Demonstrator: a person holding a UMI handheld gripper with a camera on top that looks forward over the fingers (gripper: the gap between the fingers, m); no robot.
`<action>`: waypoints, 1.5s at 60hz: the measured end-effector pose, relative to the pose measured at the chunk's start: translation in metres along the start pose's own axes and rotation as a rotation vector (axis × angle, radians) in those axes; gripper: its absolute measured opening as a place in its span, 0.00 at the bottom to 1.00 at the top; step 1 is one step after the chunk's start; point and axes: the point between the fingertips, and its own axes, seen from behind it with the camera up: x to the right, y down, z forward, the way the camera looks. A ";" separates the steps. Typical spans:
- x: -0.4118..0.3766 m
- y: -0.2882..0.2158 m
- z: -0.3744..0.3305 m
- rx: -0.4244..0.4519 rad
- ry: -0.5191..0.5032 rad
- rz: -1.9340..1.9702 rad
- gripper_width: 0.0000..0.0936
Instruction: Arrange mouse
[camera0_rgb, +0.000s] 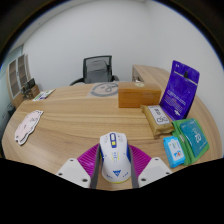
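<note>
Two purple-padded fingers of the tongs (115, 163) close narrowly on a smooth, rounded white mouse (114, 153) with blue-yellow markings, held over the near edge of the pale wood-grain bench (85, 118). At two o'clock lie glossy flat packets (185, 143); at twelve, a boxy cardboard carton (139, 96); beyond, a mesh-backed chair (97, 68).

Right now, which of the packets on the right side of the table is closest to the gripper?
The teal packet just right of the fingers; the other teal one and the yellowish one lie farther off.
</note>
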 end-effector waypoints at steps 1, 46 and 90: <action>-0.001 0.000 0.000 -0.007 0.001 0.002 0.47; -0.409 -0.059 0.078 -0.054 -0.013 0.111 0.37; -0.450 -0.062 -0.081 0.010 -0.018 0.217 0.89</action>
